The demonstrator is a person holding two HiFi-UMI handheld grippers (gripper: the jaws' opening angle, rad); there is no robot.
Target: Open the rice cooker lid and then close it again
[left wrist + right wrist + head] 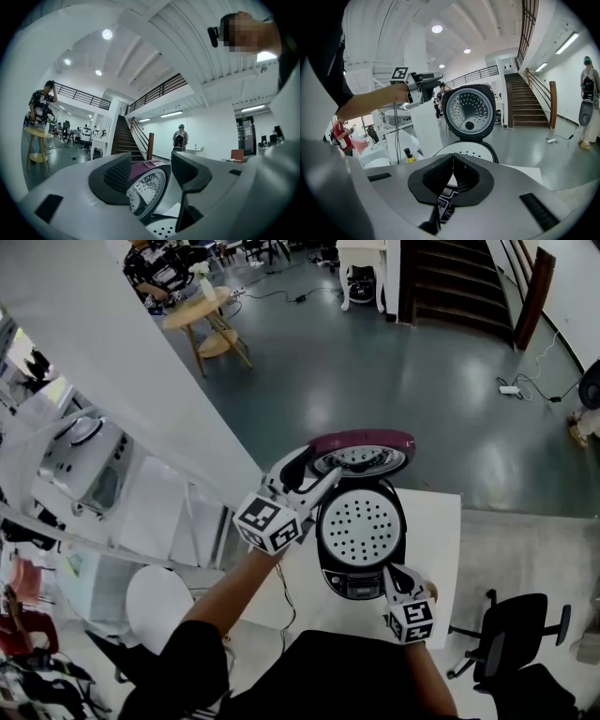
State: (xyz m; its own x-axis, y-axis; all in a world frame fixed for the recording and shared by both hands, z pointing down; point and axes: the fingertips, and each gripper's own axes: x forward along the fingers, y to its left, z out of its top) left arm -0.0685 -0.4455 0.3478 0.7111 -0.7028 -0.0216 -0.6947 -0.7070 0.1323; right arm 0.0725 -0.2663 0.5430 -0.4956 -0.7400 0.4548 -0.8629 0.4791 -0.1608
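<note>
The rice cooker (pixel 361 526) stands on a white table (pixel 436 549) with its purple lid (pixel 364 448) raised upright, showing the perforated inner plate. My left gripper (pixel 319 470) hovers open at the lid's left edge. In the left gripper view the lid's metal inner face (pixel 145 187) shows through the gap of the left gripper (pixel 150 176); I cannot tell whether the pads touch it. My right gripper (pixel 392 576) is shut and empty at the cooker's front right corner. In the right gripper view the right gripper (pixel 452 157) points over the control panel (pixel 447 206) toward the lid (pixel 469 111).
A black office chair (pixel 516 624) stands right of the table. White appliances (pixel 84 460) sit behind a sloped white partition on the left. Farther off are a round wooden table (pixel 197 310), a staircase (pixel 459 277) and a standing person (pixel 178 138). A yellow-capped bottle (pixel 408 156) stands left of the cooker.
</note>
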